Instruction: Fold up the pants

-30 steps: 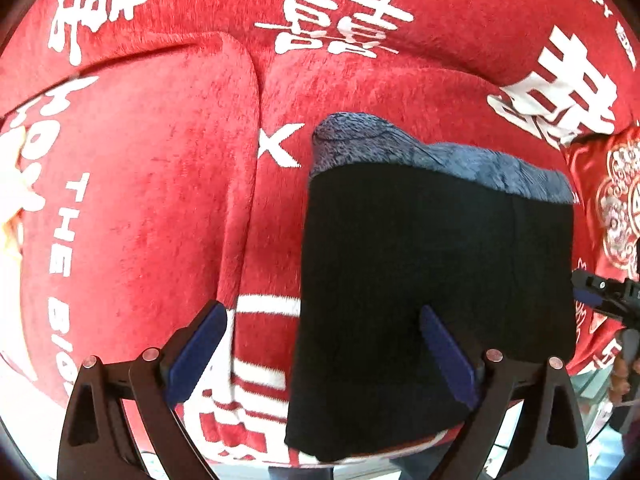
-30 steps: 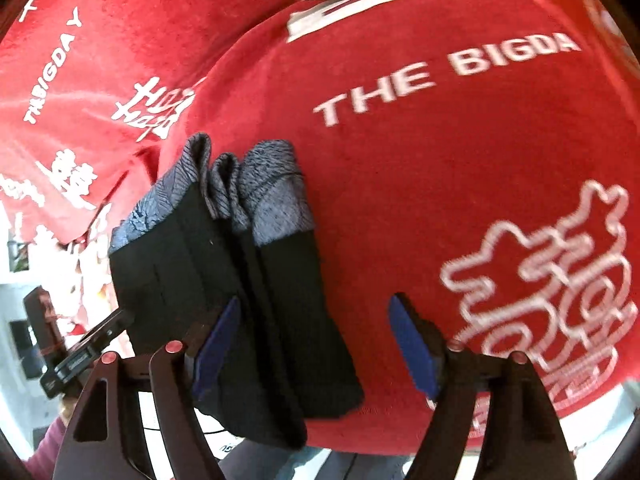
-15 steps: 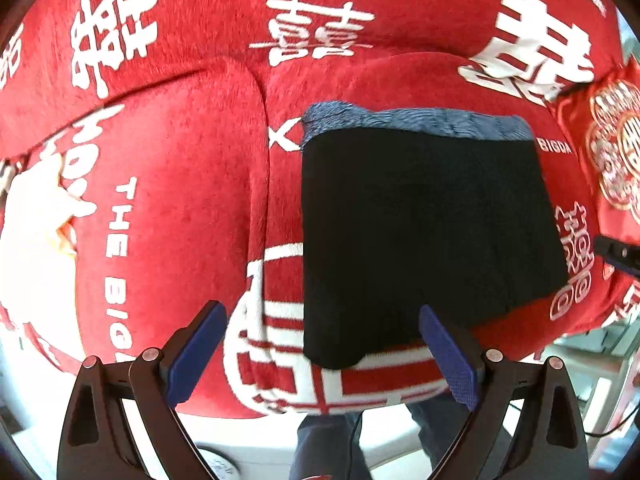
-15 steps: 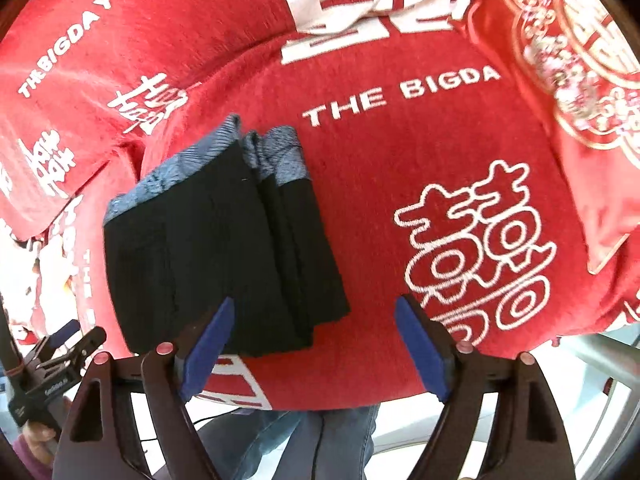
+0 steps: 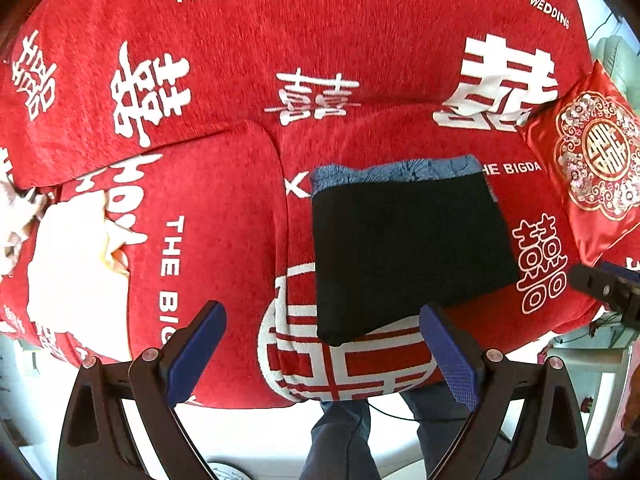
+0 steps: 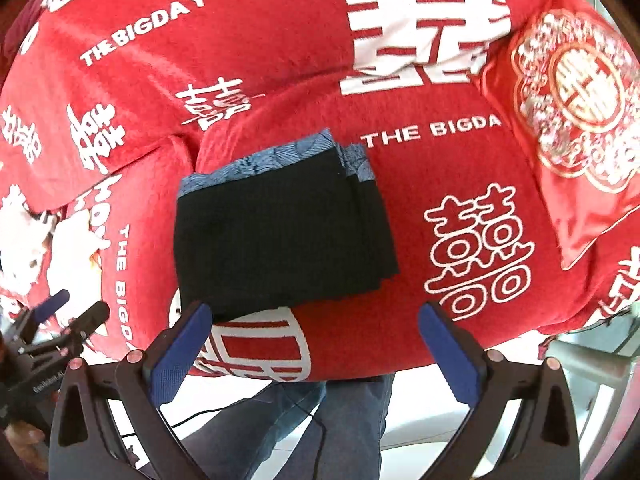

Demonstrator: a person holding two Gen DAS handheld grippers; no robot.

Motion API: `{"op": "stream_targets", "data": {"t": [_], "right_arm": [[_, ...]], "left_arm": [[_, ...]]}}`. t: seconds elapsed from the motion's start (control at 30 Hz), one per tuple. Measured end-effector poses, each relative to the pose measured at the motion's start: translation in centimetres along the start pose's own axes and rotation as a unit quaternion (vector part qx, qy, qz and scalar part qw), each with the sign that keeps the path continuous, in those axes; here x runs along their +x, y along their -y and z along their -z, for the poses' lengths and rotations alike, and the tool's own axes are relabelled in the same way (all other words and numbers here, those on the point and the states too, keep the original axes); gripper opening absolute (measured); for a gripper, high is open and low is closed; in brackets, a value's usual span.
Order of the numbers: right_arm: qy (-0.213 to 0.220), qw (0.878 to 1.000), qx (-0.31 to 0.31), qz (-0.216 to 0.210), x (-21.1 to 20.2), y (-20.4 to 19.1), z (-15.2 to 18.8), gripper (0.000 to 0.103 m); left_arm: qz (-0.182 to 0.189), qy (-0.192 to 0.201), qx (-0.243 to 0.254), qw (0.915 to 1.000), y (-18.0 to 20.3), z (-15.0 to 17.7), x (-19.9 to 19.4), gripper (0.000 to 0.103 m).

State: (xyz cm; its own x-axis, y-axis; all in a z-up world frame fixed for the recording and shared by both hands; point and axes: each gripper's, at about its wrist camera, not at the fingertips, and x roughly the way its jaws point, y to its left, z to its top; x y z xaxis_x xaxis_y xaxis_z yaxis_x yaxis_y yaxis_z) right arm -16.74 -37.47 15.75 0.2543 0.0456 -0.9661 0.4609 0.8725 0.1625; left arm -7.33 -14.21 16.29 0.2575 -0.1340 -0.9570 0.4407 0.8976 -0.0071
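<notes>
On the red sofa cover (image 5: 224, 216) lettered "THE BIGDAY" and "HAPPY WEDDING", the folded black pants (image 5: 404, 248) lie flat; above them my left gripper (image 5: 324, 356) gapes empty, my right gripper (image 6: 316, 348) is opening, empty too.

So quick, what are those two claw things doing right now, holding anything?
Left gripper: open, holding nothing; the folded pants lie on the sofa beyond it.
Right gripper: jaws opening wide, nothing between them.

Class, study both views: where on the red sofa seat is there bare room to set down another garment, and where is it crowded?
Free: the seat between the folded pants and the embroidered cushion. Crowded: the left cushion, where a white cloth pile lies.
</notes>
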Motion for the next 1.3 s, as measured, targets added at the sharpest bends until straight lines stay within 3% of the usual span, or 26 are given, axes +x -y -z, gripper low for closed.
{"op": "stream_targets", "data": {"t": [0.27, 0.63, 1.3], "right_arm": [[-0.005, 1.000, -0.013, 0.023, -2.0, -1.1, 0.4, 0.103], [-0.006, 0.999, -0.024, 0.022, -4.1, 1.0, 0.7, 0.103], [-0.015, 0.998, -0.056, 0.014, -4.2, 0.3, 0.4, 0.103]], "left_arm": [[-0.013, 0.014, 0.000, 0.9998, 1.2, 0.5, -2.6, 0.098], [-0.029, 0.012, -0.022, 0.9993, 3.8, 0.7, -4.3, 0.098], [-0.048, 0.016, -0.020, 0.9985, 4.9, 0.7, -5.5, 0.098]]}}
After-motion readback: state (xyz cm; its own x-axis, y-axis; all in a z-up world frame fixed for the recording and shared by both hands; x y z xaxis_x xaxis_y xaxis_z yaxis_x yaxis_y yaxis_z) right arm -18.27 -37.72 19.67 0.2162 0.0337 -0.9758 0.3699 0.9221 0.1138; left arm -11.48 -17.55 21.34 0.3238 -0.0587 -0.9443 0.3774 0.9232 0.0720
